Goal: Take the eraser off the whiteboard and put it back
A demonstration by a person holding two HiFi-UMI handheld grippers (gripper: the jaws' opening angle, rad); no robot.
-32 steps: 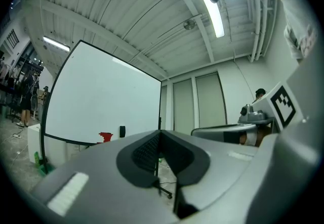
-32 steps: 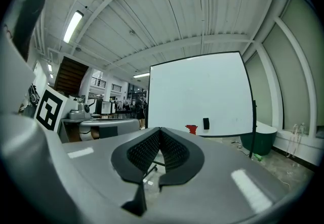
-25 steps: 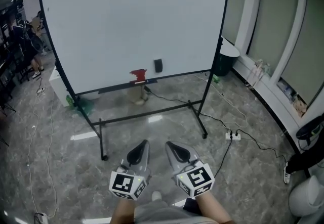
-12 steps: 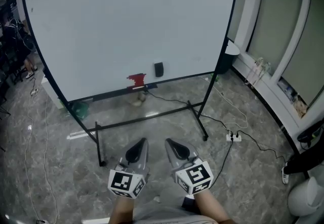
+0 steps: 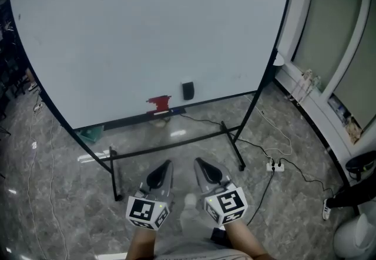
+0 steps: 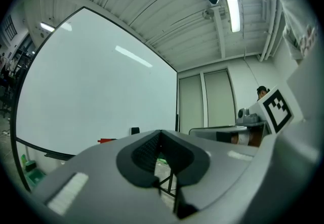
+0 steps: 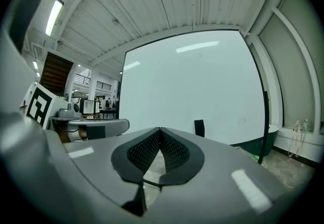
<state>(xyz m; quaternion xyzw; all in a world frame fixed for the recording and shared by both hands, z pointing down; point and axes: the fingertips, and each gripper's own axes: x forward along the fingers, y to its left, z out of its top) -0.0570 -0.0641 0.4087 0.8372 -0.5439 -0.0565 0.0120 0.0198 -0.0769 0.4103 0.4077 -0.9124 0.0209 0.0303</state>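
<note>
- Nearest, low in the head view: left gripper (image 5: 166, 165) and right gripper (image 5: 198, 163), side by side, aimed level toward the board.
- Jaws of both pressed together tip to tip, nothing pinched in either, as read in each gripper view.
- Beyond them: grey stone floor (image 5: 70, 194), then the black stand (image 5: 176, 142) of the board, with a power strip (image 5: 274, 165) and its cable off to the right.
- Farther: whiteboard (image 5: 147, 36), upright and otherwise blank. Eraser (image 5: 188, 90), a small black block, stuck low on its face, right of centre, just above the tray rail. Red thing (image 5: 158, 103) on the rail to its left, kind unclear.
- Step in hand, by judgement: the approach, with both grippers well apart from the eraser and nothing lifted yet.
- Next move likely to call for closing in, spreading one gripper's jaws (the right looks handiest), and lining them on the eraser's two sides before pinching and pulling straight off.
</note>
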